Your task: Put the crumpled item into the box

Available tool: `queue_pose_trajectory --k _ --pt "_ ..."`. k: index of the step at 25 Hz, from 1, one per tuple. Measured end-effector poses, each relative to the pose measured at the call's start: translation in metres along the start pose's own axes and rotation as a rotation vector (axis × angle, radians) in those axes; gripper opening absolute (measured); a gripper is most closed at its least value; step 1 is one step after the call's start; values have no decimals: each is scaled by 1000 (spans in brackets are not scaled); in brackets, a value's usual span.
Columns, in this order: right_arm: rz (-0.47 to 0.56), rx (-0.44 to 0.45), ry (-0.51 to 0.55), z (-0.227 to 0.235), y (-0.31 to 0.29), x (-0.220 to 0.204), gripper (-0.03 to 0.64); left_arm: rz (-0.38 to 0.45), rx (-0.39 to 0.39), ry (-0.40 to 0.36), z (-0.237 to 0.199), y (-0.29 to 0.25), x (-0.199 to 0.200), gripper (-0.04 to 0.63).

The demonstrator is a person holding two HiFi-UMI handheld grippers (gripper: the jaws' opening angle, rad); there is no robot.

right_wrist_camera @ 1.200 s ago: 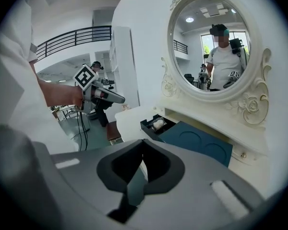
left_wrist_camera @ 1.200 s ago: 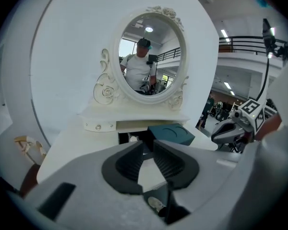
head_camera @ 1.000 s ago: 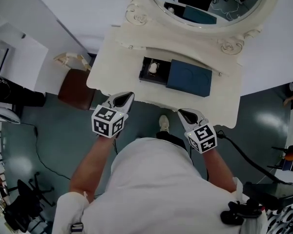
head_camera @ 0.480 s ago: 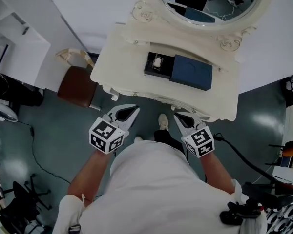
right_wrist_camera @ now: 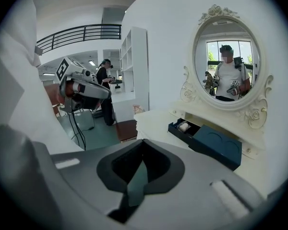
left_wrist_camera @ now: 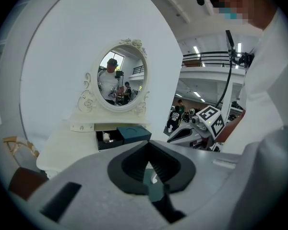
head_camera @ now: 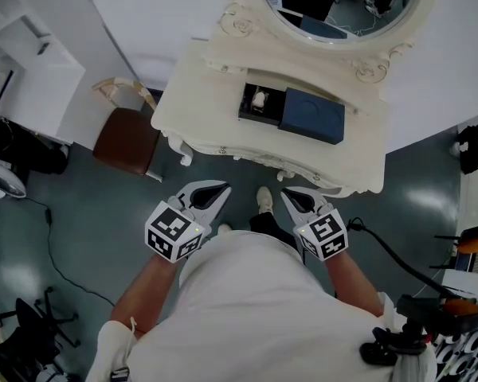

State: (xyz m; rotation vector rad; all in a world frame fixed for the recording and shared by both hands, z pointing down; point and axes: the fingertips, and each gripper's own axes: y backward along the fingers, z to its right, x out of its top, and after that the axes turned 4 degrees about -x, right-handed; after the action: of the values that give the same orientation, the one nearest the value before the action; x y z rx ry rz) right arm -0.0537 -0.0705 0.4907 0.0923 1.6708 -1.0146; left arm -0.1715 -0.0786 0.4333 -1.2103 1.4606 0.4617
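Note:
A dark blue box (head_camera: pixel 293 114) lies on the cream dressing table (head_camera: pixel 191 114), its left part open. A small white crumpled item (head_camera: pixel 259 99) sits inside that open part; it also shows in the left gripper view (left_wrist_camera: pixel 106 137) and the right gripper view (right_wrist_camera: pixel 184 126). Both grippers hang in front of the table, off its front edge, over the floor. My left gripper (head_camera: pixel 217 189) is shut and holds nothing. My right gripper (head_camera: pixel 290 198) is also shut and holds nothing. Each gripper points toward the table, well short of the box.
An oval mirror (head_camera: pixel 334 2) in a carved frame stands behind the box. A brown stool (head_camera: pixel 127 142) sits left of the table. A white shelf unit (head_camera: pixel 32 70) is at far left. A black cable (head_camera: pixel 398 253) runs across the floor at right.
Both grippers have drawn back from the table's front edge toward the person's body. The table and box now sit farther from them. The jaws stay shut.

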Motion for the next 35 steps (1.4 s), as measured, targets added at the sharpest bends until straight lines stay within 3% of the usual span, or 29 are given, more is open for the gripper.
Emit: queue_pose_trajectory --k 17,35 --pt "11 24 24 -44 2 2 1 11 -1 -6 21 36 -17 0" --pt "17 32 44 -55 3 3 0 23 7 -1 26 44 -22 0"
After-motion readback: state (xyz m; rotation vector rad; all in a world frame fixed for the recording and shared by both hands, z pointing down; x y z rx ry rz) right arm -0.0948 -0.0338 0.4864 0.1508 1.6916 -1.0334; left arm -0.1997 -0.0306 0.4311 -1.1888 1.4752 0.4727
